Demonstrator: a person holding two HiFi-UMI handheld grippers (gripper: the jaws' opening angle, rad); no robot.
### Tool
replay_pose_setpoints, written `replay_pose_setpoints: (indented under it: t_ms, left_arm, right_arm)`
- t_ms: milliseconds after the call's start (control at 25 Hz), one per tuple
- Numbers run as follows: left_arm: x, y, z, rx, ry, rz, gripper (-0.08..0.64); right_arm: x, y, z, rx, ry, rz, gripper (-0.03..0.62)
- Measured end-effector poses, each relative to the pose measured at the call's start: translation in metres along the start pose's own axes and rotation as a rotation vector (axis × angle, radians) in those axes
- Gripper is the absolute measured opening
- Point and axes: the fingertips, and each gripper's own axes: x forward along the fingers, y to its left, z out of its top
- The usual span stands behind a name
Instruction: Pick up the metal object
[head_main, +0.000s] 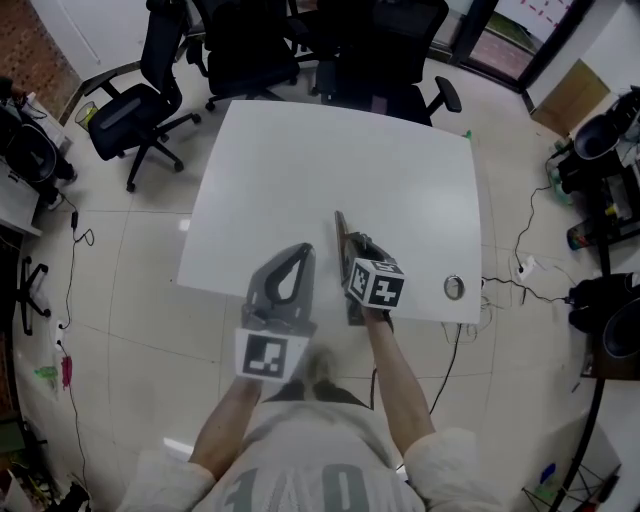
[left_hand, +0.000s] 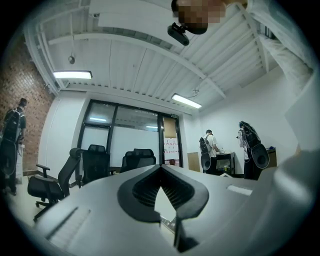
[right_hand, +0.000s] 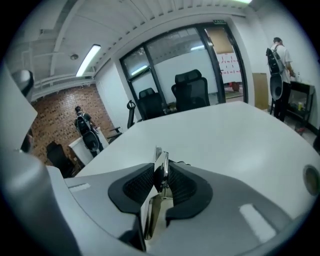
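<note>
The metal object (head_main: 339, 226), a thin shiny strip, stands on edge between the jaws of my right gripper (head_main: 352, 250) near the front edge of the white table (head_main: 330, 160). In the right gripper view the strip (right_hand: 159, 153) sticks up past the dark pads (right_hand: 185, 185), which press on both of its sides; my right gripper (right_hand: 161, 170) is shut on it. My left gripper (head_main: 302, 250) hangs just left of the right one, over the table's front edge. Its tips meet with nothing between them (left_hand: 160, 169).
A round metal grommet (head_main: 454, 287) is set in the table near the front right corner, also seen in the right gripper view (right_hand: 312, 178). Black office chairs (head_main: 135, 115) stand along the far side and left. Cables (head_main: 525, 268) lie on the floor to the right.
</note>
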Motion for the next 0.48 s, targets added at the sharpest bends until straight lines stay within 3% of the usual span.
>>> replay_pose_setpoints:
  t_ms: [120, 280, 480]
  left_arm:
    - [-0.002, 0.007, 0.001, -0.004, -0.005, 0.020, 0.002]
    - [-0.006, 0.014, 0.007, -0.014, -0.021, 0.044, 0.002]
    - [-0.011, 0.012, 0.020, -0.002, -0.053, 0.049, 0.002]
  right_arm:
    - [-0.037, 0.014, 0.040, 0.000, -0.149, 0.044, 0.098]
    - [-0.120, 0.042, 0.092, 0.057, -0.385, 0.163, 0.100]
    - [-0.191, 0.059, 0.094, -0.043, -0.511, 0.161, 0.098]
